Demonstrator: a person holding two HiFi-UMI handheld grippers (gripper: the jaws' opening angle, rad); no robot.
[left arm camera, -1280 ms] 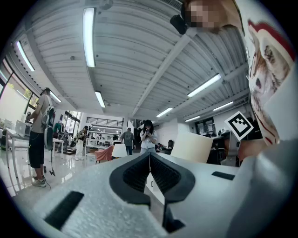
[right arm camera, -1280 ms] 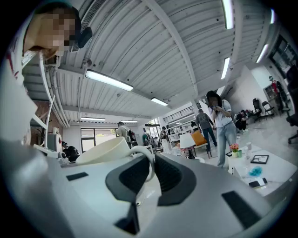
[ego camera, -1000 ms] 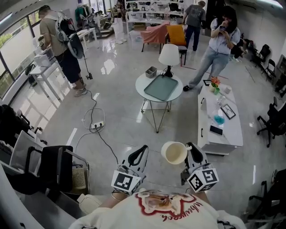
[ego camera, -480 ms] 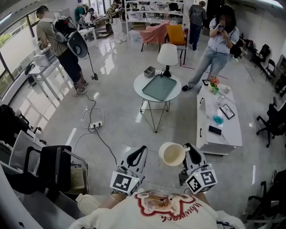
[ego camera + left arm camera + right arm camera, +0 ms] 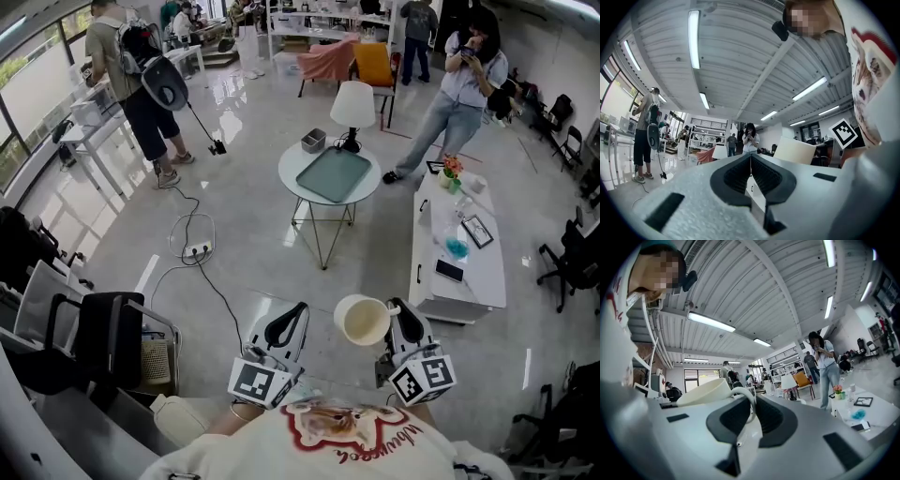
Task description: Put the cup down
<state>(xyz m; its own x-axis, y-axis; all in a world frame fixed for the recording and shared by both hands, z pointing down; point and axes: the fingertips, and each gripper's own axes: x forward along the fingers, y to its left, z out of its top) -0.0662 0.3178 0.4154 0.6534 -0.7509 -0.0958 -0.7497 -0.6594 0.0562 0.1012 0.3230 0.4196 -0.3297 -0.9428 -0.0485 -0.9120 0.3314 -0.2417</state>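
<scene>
- Floor (image 5: 262, 248): most of what's below you is bare floor. The cup is nowhere near a surface, so the put-down hasn't begun, imo.
- Long white worktop (image 5: 461, 281): ahead on your right and the nearest surface. A phone, a frame and other small bits lie along it. The near end looks freest, so it's prob. the easiest spot.
- Round worktop (image 5: 296, 180): further off, straight ahead. A grey-green tray (image 5: 333, 175) fills its middle and a lamp (image 5: 353, 105) stands at the back edge. Not much free rim, but the tray could take the cup.
- Right hand-held gripper (image 5: 395, 316): jaws are clamped on the cup's handle, w/ the loop pinched between the pads in the right gripper view. Gripping by the handle leaves the base free, so you can set it straight down.
- Left hand-held gripper (image 5: 292, 322): jaws are pressed together w/ nothing between them. It's parked low beside your body, well apart from the cup. It looks idle, since one hand is enough here.
- Cup (image 5: 364, 320): cream, held in mid-air just left of the right hand-held gripper, above the floor. Its mouth faces up towards you and it looks empty. In the right gripper view it sits a bit tilted (image 5: 704, 391), so level it before contact.
</scene>
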